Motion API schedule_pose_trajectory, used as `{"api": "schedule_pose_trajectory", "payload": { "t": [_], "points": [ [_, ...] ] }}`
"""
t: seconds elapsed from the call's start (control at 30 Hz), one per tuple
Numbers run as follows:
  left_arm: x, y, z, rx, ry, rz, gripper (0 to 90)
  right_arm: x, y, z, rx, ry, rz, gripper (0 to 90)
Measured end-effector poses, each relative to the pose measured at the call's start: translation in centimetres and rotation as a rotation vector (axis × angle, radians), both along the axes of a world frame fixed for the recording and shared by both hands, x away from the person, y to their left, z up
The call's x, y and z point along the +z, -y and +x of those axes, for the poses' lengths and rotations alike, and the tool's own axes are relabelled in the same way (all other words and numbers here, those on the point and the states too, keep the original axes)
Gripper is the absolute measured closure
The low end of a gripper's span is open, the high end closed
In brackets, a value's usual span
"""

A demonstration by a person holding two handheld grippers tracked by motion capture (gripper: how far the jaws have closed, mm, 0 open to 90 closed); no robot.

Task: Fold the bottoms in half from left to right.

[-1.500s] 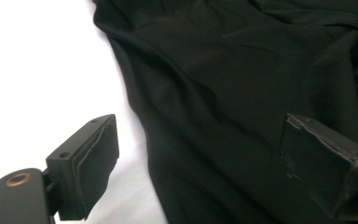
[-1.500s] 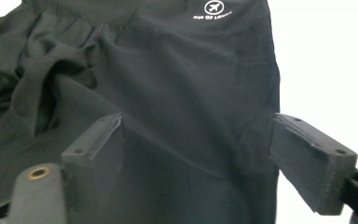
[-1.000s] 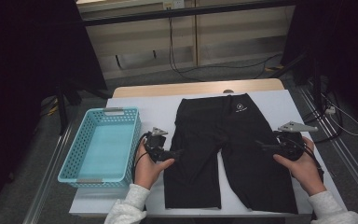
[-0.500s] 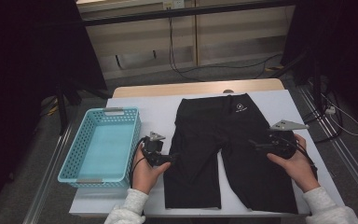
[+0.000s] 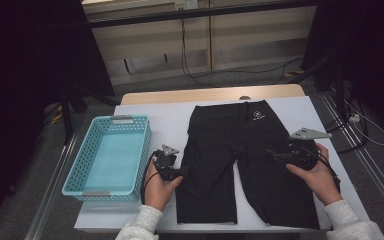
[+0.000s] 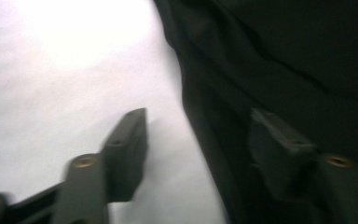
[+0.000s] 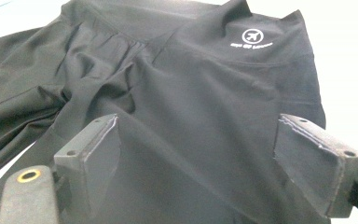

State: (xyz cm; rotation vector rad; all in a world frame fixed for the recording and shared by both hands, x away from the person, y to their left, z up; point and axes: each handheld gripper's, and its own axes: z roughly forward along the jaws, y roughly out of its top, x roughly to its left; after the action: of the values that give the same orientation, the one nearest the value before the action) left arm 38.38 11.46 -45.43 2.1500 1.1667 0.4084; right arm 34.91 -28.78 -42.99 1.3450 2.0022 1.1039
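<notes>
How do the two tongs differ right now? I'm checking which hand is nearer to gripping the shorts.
The left tongs straddle the outer edge of the shorts, one jaw over white table, one over cloth; their jaws have just been closing. The right tongs hover wholly over the black cloth, jaws wide apart. The left sit at the left leg, the right at the right leg. Neither pinches cloth yet.

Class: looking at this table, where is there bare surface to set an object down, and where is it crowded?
Free: the strip of table between the blue basket and the black shorts, the basket's bare floor, and the far right corner. Crowded: the middle, under the shorts, left gripper and right gripper.
</notes>
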Motion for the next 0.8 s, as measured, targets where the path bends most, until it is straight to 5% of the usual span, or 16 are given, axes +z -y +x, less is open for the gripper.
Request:
{"api": "schedule_pose_trajectory", "payload": {
  "t": [0.27,0.57,0.8],
  "points": [
    [0.25,0.13,-0.11,0.013,-0.034,-0.015,58.8,-0.22,-0.14,0.06,0.009,-0.004,-0.022,14.7],
    [0.4,0.54,-0.23,0.016,-0.054,-0.024,69.4,-0.17,-0.17,0.0,0.015,-0.004,-0.011,14.7],
    [0.38,0.52,-0.15,0.029,-0.083,-0.069,77.4,-0.15,-0.14,-0.04,0.01,-0.003,-0.011,14.6]
  ]
}}
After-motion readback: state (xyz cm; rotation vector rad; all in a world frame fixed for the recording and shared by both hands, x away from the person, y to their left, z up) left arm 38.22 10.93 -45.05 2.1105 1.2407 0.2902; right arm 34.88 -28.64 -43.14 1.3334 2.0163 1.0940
